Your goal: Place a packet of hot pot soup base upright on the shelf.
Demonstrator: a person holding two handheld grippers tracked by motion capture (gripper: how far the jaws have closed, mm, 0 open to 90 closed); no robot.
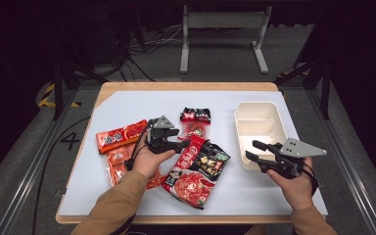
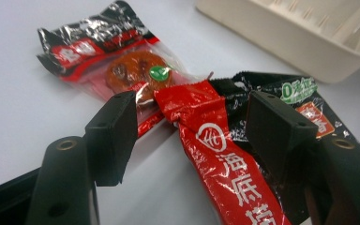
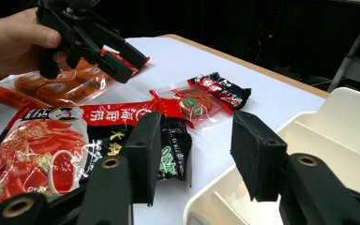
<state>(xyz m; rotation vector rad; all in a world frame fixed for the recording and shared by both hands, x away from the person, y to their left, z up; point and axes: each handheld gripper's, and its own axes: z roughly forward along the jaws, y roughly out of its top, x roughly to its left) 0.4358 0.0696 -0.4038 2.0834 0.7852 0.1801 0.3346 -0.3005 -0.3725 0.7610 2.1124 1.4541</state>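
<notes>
Four food packets lie on the white table mat (image 1: 127, 105), and none is yet in the cream plastic bin (image 1: 257, 128) at the right, so the packing looks barely begun. The left gripper (image 1: 180, 143) is lowered over the top corner of the large red-and-black glossy hotpot-base pouch (image 1: 196, 169), which lies flat near the middle of the mat, just left of the bin. In the left gripper view the pouch's red crimped edge (image 2: 201, 122) runs between the two black jaws, but both pads stand clear of it with daylight on each side: the jaws are parted and not yet gripping. Just beyond that corner sits the small clear-and-black snack packet with an orange disc inside (image 2: 131, 70), its edge close to the pouch. Left of the hand lie the red-orange packets of round pieces (image 1: 120, 147), untouched.

The right gripper (image 1: 253, 151) hangs beside the bin's near left wall with its jaws apart and nothing between them, apparently waiting. My judgement: the first pick is at hand, and closing, lifting and placing all remain for every packet.
</notes>
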